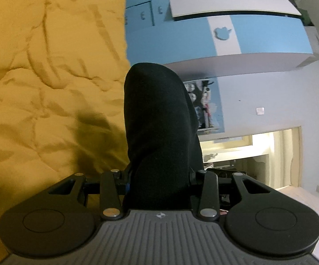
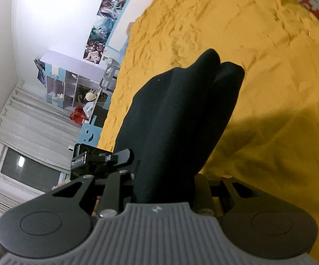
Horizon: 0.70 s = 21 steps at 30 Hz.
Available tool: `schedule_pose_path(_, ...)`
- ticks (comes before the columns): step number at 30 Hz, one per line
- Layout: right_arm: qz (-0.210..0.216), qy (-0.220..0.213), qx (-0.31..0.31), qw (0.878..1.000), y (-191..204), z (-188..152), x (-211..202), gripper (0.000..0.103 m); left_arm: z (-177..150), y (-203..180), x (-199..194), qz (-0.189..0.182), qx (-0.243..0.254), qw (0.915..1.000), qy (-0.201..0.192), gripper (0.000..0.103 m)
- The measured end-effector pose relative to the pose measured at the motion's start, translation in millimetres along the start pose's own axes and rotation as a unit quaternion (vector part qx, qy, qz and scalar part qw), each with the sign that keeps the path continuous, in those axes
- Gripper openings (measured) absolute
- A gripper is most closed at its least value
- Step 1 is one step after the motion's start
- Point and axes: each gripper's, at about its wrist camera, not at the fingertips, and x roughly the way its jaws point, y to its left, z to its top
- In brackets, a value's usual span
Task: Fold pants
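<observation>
The black pants (image 1: 159,119) fill the middle of the left wrist view, bunched and lifted above the yellow bedspread (image 1: 49,77). My left gripper (image 1: 159,176) is shut on the pants; the cloth hides its fingertips. In the right wrist view the black pants (image 2: 181,119) hang as a thick folded bundle over the yellow bedspread (image 2: 259,88). My right gripper (image 2: 166,183) is shut on the pants, its fingertips hidden by the cloth. The other gripper's black body (image 2: 97,156) shows at the left.
A blue and white wardrobe (image 1: 225,33) and a doorway (image 1: 259,154) stand past the bed's edge. A shelf unit (image 2: 75,88), posters (image 2: 106,22), a window with curtains (image 2: 27,154) and a red patterned cloth (image 2: 314,0) are around the bed.
</observation>
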Motion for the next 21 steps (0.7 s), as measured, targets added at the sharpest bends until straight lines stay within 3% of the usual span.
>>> schedule_pose_path(14, 0.004, 0.014, 0.051, 0.999, -75.6, -11.4, 39.1, 0.026, -2.8, 57.3, 10.3, 0.043, -0.036, 0.9984, 0.014, 0.045)
schedule_pose_path(21, 0.024, -0.005, 0.082, 0.996, -92.3, -30.9, 34.0, 0.028, -13.0, 61.5, 1.2, 0.039, -0.040, 0.9983, 0.017, 0.047)
